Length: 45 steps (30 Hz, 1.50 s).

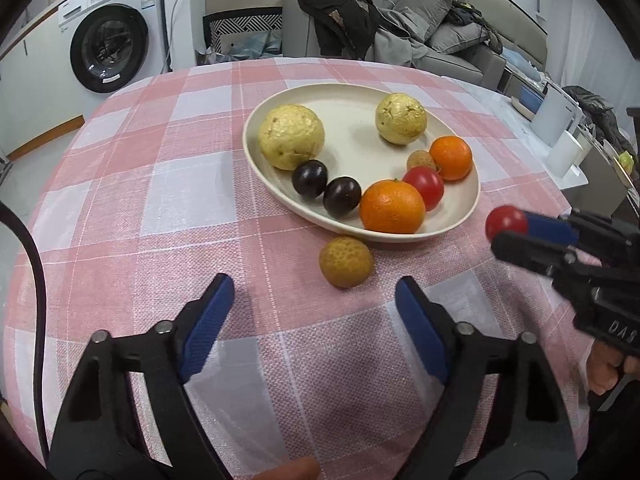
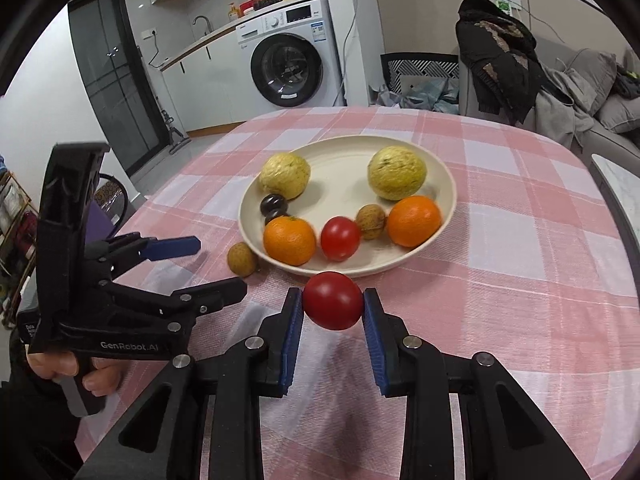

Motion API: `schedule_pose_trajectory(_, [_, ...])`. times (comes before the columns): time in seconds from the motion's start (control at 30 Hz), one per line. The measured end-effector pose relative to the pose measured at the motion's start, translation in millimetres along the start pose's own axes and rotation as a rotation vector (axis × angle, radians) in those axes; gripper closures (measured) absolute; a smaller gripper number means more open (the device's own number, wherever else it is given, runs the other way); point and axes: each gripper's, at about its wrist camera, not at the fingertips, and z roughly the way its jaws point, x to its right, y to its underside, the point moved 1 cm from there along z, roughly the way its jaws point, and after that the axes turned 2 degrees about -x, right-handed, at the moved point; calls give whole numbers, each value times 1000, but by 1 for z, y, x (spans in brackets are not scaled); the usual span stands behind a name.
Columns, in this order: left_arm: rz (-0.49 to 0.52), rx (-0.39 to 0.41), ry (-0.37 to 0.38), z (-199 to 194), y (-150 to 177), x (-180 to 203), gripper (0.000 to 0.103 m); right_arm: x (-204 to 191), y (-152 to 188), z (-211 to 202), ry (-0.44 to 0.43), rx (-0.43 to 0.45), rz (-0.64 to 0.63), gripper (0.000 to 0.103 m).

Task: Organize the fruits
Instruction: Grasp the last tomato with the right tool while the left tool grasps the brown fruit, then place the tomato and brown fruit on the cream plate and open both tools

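Your right gripper (image 2: 333, 305) pinches a red tomato (image 2: 333, 300), seemingly clear of the tablecloth (image 2: 520, 280), while your left gripper (image 1: 316, 300) gapes empty, a small brown fruit (image 1: 346, 262) just ahead.

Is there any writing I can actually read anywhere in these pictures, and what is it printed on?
"GenRobot.AI": on the body of the left claw.
"DAS": partial letters on the right claw, cut off.
Washing machine panel and stickers: too small to read.
Small label on the left claw's rear: blurred.
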Motion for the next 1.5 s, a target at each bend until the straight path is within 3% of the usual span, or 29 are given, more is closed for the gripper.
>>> schedule_pose_trajectory(0.07, [23,-4,-13,2,0,5,40,7,-2,-5,5,12,23,72])
schedule_pose_trajectory(0.4, [29,2,35,4,-2,8,59,11,-4,-7,14,19,33,72])
schedule_pose_trajectory(0.5, [23,6,51,4,-2,7,70,10,-3,-6,14,15,28,72])
schedule_pose_trajectory(0.53, [25,9,62,4,-2,7,78,9,-3,-7,14,15,28,72])
schedule_pose_trajectory(0.93, [97,63,66,-17,6,19,79,9,-2,-7,15,17,25,72])
schedule_pose_trajectory(1.2, [84,147,86,-47,0,17,79,8,-6,-12,14,53,29,72])
schedule_pose_trajectory(1.5, [70,197,57,-60,-12,18,79,2,-13,-15,12,93,19,72])
